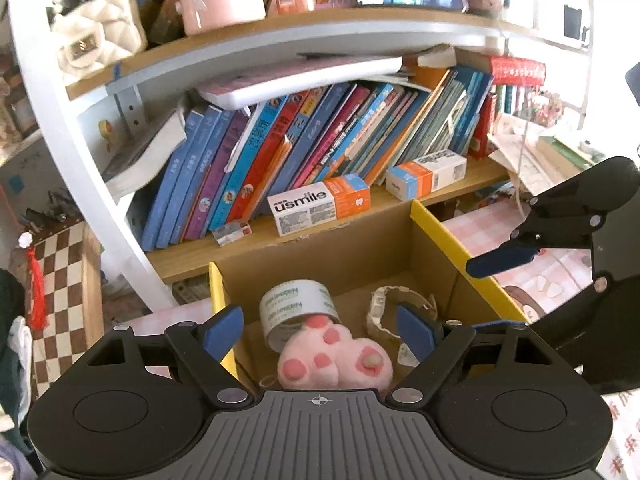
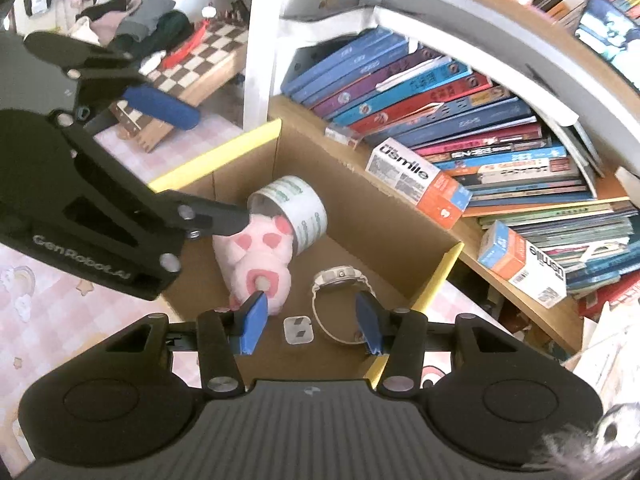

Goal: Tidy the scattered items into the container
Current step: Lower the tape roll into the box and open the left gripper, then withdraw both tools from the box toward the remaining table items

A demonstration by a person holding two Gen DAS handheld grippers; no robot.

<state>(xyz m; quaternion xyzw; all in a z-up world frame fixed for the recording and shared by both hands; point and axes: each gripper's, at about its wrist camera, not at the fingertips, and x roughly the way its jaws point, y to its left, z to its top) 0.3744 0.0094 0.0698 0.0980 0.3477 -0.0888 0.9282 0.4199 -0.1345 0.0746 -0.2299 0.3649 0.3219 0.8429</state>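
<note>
In the left wrist view, the left gripper (image 1: 320,330) is hovering over the near end of the cardboard box (image 1: 436,228), its blue-padded fingers standing wide apart and gripping nothing. Inside the box, a roll of tape (image 1: 294,312) is lying on its side at the far left, a pink plush toy (image 1: 334,358) is resting against it at the near side, and a watch (image 1: 386,314) is lying to the right; a small clear piece is only partly visible behind the right finger. The right gripper (image 1: 500,258) is entering from the right above the yellow-edged wall. In the right wrist view, the right gripper (image 2: 312,320) is also hanging over the box with its fingers apart and empty, and the left gripper (image 2: 188,160) is reaching in from the left. The small white plug (image 2: 298,330) is lying flat on the box floor between the toy and the watch. By judgement, these four items are already sitting in the container; whether other loose items are waiting on the pink checked cloth (image 2: 48,312) cannot be told, so the scene is fitting either a pause between deposits or a finished sort. The box is plain corrugated board, matte and rigid; the tape is a smooth hollow cylinder that may roll; the toy is soft, fuzzy and compressible; the watch strap is a thin pale loop.
</note>
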